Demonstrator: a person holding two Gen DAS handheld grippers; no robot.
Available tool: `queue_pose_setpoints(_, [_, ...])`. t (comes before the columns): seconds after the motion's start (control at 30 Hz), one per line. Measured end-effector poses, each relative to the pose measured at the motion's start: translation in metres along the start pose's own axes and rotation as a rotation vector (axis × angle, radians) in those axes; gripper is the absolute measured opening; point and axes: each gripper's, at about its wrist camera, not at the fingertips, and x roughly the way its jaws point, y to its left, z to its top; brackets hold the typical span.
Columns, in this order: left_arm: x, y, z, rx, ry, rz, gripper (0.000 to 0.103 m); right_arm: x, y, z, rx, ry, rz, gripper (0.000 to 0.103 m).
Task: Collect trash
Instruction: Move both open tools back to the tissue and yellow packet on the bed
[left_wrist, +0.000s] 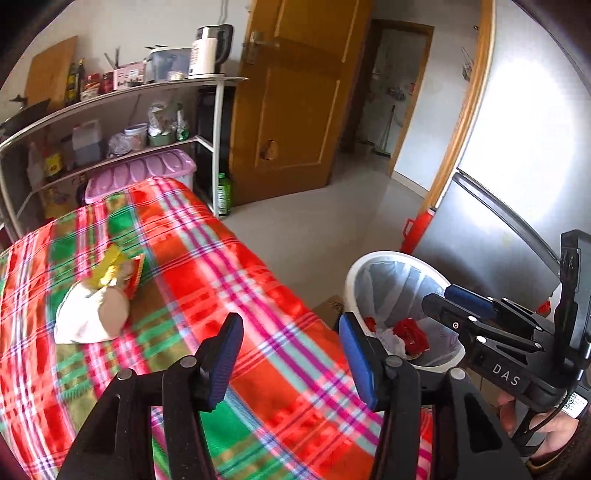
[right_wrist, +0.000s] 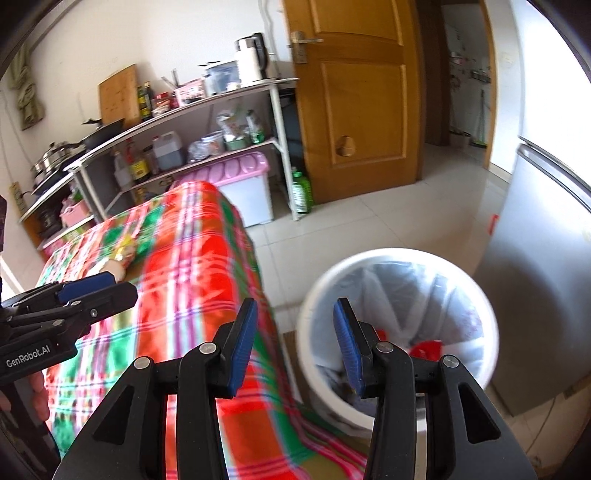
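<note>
Two hand-held grippers hang empty above a table draped in a red, green and pink plaid cloth (left_wrist: 229, 266), beside a round white plastic trash bin (right_wrist: 397, 258) lined with a clear bag. The left gripper (left_wrist: 290, 360) has its blue-padded fingers spread wide with nothing between them; the right gripper (right_wrist: 293, 343) is likewise parted and holds nothing, poised over the table's edge with the bin's rim just behind its right finger.

The trash left to collect sits on the cloth well ahead of the left gripper: a crumpled white and beige paper wad (left_wrist: 90, 315) touching a yellow and red foil snack wrapper (left_wrist: 120, 271). From the right wrist view the same small heap (right_wrist: 120, 258) shows only as a blur beyond the left gripper's tip. Red wrappers and a pale tissue (left_wrist: 400, 334) already lie at the bottom of the bin, suggesting the job is partly done.

Both remaining pieces look feather-light and soft. The wad should crush readily, so a pinch across its bulging middle ought to hold; the wrapper is probably slick and thin, best taken at its raised, crinkled upper edge rather than flat against the cloth, which could snag in the fingers.
</note>
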Motion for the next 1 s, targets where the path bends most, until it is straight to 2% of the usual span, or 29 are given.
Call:
queue_pose_setpoints(0.23, [-0.019,0.053,-0.008,-0.079,-0.014,0.069,0.055,0.020,0.040,0.007,-0.047,0.017,0.055,0.045])
queue_pose_setpoints(0.37, [-0.029,0.090,-0.011,-0.132,-0.024,0.130,0.064,0.031,0.060,0.009,-0.070,0.026,0.084,0.045])
queue_pose_setpoints(0.57, [-0.031,0.133,-0.015,-0.186,-0.015,0.198,0.068,0.048,0.083,0.012,-0.098,0.044,0.112,0.045])
queue_pose_setpoints(0.8, [-0.010,0.153,-0.014,-0.181,0.039,0.243,0.069,0.068,0.103,0.012,-0.121,0.074,0.130,0.045])
queue_pose_setpoints(0.9, [0.001,0.150,-0.012,-0.137,0.049,0.280,0.069,0.074,0.107,0.013,-0.133,0.081,0.134,0.045])
queue_pose_setpoints(1.0, [0.012,0.153,-0.013,-0.138,0.081,0.288,0.069,0.078,0.112,0.016,-0.142,0.087,0.137,0.045])
